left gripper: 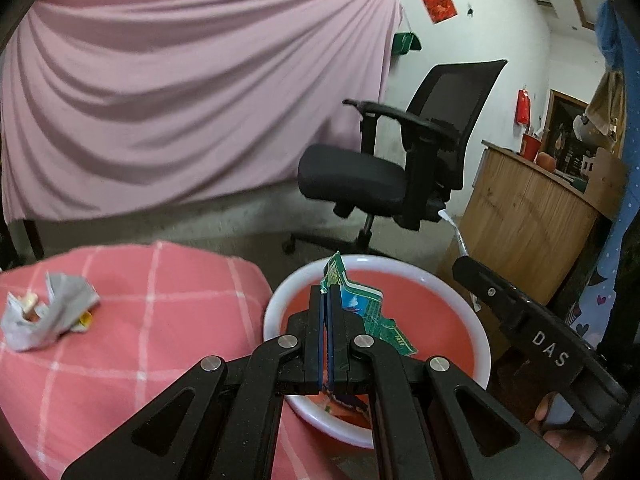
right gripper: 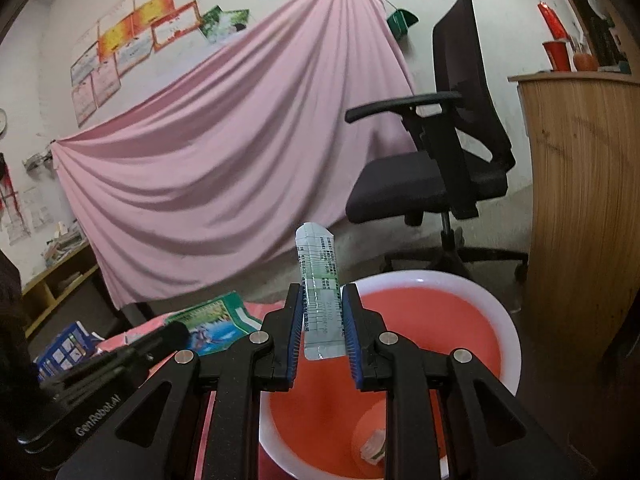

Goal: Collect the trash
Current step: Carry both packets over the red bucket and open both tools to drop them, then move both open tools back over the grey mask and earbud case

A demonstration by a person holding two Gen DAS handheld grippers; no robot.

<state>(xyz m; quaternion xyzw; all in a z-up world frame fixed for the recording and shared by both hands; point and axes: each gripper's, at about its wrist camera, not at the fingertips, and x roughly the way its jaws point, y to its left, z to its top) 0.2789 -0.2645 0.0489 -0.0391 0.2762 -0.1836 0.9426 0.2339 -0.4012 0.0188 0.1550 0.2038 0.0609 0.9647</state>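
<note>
My left gripper (left gripper: pixel 329 300) is shut on a green and blue printed wrapper (left gripper: pixel 370 316) and holds it over the red basin with a white rim (left gripper: pixel 276 300). My right gripper (right gripper: pixel 322 312) holds a clear, silver-printed sachet (right gripper: pixel 320 280) upright between its pads, above the same basin (right gripper: pixel 508 320). The right gripper's body also shows at the right of the left wrist view (left gripper: pixel 532 332). The green wrapper and the left gripper show at the left of the right wrist view (right gripper: pixel 216 322). A small pale scrap (right gripper: pixel 374 446) lies at the basin's bottom.
A crumpled grey paper wad (left gripper: pixel 48 314) lies on the pink checked cloth (left gripper: pixel 140 320) left of the basin. A black office chair (left gripper: pixel 400 160) stands behind. A wooden counter (left gripper: pixel 528 216) is at the right. A pink sheet (left gripper: pixel 180 92) hangs at the back. A blue box (right gripper: pixel 64 348) lies far left.
</note>
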